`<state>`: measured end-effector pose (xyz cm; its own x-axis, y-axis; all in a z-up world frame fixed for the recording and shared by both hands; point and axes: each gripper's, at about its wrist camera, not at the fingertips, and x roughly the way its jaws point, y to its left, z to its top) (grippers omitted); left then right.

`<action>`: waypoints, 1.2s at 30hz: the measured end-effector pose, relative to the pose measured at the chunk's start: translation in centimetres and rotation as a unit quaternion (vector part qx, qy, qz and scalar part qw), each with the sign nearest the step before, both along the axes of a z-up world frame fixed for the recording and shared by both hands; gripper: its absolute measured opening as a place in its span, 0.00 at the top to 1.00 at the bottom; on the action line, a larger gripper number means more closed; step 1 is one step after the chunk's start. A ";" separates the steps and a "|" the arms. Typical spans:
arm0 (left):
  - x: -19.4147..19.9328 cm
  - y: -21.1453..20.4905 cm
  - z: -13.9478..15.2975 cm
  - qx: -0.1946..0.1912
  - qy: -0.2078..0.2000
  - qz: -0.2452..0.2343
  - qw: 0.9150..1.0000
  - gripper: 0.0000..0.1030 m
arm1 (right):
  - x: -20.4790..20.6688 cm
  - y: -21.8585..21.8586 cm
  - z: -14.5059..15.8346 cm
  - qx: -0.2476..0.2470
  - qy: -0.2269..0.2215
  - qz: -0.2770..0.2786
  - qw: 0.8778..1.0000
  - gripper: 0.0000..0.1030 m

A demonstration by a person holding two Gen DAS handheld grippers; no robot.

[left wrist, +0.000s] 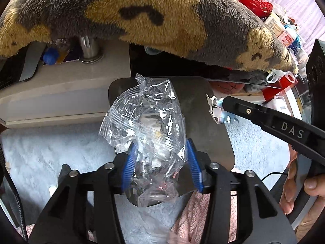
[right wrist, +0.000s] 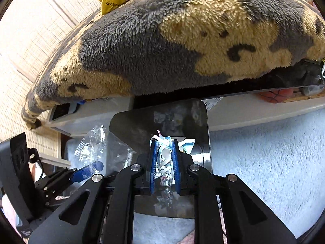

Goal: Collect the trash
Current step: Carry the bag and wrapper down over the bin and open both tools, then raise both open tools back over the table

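Left claw, pads spread, loosely brackets a crumpled clear plastic bag over a dark glossy panel. Right claw, nearly pressed together, pinches a crumpled paper wrapper above the same panel, beneath a plush blanket.

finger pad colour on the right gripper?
Blue, ribbed pads; clearest in the right wrist view.

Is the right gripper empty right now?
No: in the right wrist view the right gripper is clamped on a crumpled wad of paper scraps, which fills the gap between its blue pads.
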<state>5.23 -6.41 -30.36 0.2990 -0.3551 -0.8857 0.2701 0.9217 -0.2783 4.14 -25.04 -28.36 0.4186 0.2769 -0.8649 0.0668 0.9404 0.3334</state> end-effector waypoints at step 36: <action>9.0 -0.3 16.0 0.002 -0.154 0.040 0.987 0.08 | 7.3 -9.7 14.3 -0.054 -0.161 -0.095 0.981 0.05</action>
